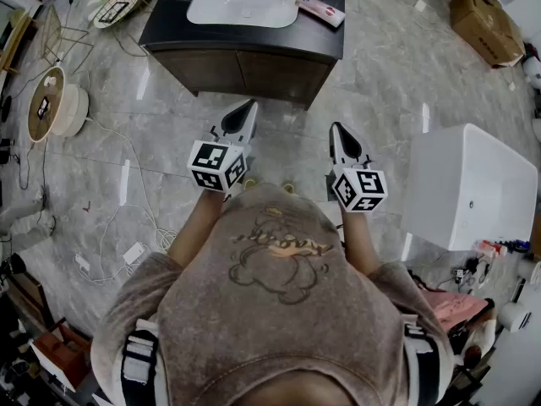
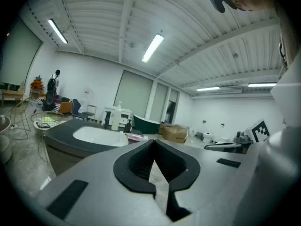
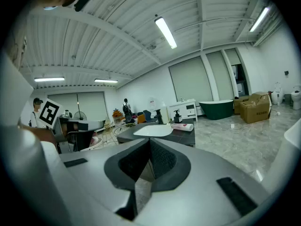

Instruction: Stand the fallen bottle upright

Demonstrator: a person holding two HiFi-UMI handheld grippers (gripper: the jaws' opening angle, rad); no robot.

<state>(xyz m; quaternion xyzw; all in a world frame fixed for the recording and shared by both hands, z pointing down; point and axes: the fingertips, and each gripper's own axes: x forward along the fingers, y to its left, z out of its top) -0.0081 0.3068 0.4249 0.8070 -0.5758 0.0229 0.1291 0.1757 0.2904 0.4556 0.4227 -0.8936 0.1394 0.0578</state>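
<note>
Grey floor, dark counter (image 1: 165, 19) ahead, fallen bottle (image 1: 319, 9) flat on it. Probably light, smooth, slippery; best pinched round the middle. Left gripper (image 1: 248, 108), right gripper (image 1: 337, 130) pressed together, empty.

pinkish bottle (image 1: 320, 10), lying flat, on counter (image 1: 166, 19)

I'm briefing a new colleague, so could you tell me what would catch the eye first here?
The dark vanity at top centre stands out, with its white basin and the fallen bottle lying just right of it. Nearer the person, the left gripper and right gripper point toward it, jaws together and empty.
</note>
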